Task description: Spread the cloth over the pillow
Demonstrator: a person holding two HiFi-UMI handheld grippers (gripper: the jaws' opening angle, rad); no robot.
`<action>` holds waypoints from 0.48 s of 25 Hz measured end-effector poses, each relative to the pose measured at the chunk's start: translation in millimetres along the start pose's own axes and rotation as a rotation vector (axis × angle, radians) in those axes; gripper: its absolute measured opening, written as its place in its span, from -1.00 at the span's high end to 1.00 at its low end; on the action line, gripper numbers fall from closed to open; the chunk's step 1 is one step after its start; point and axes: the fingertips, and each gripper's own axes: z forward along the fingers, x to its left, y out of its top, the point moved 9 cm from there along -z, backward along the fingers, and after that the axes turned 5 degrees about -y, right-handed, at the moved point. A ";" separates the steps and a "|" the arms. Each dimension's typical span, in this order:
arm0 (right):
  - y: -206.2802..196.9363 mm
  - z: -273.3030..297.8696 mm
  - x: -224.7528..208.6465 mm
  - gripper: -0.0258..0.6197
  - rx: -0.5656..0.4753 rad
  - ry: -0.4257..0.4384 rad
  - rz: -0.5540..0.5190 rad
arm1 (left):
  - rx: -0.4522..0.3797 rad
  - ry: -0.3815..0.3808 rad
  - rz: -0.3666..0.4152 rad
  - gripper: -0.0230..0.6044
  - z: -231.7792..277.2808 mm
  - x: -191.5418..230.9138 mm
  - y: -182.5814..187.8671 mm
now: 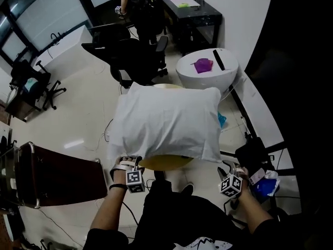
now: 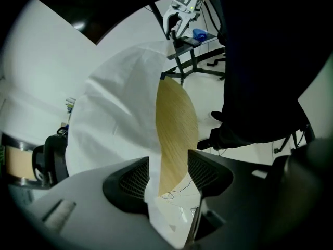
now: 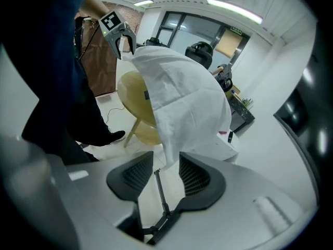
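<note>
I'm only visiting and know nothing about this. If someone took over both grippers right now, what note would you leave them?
Left gripper: jaws apart, one near corner of the cloth hangs loose between them, not pinched.
Right gripper: jaws apart, the other near corner is between them, also loose.
Things: the white cloth lies draped over a bulky shape on the round wooden stool. The pillow is covered and cannot be seen.
Done: the cloth is spread over the top.
Left: probably draw both grippers clear without snagging the corners, then smooth any wrinkles.
</note>
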 end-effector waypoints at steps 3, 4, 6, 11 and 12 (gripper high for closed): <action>16.2 -15.1 -2.3 0.40 -0.051 -0.016 -0.013 | 0.036 0.116 -0.092 0.21 -13.2 -0.2 -26.1; 25.9 -20.1 -4.7 0.40 -0.075 -0.027 -0.012 | 0.051 0.148 -0.125 0.21 -15.9 0.6 -38.0; 50.8 -30.3 -11.7 0.40 -0.132 -0.055 -0.010 | 0.074 0.202 -0.203 0.21 -20.2 5.1 -63.6; 121.8 -45.5 -37.8 0.40 -0.281 -0.081 0.072 | 0.057 0.233 -0.418 0.21 -29.8 20.1 -120.9; 135.8 -45.1 -43.0 0.40 -0.304 -0.079 0.092 | 0.051 0.226 -0.458 0.21 -29.9 22.5 -131.2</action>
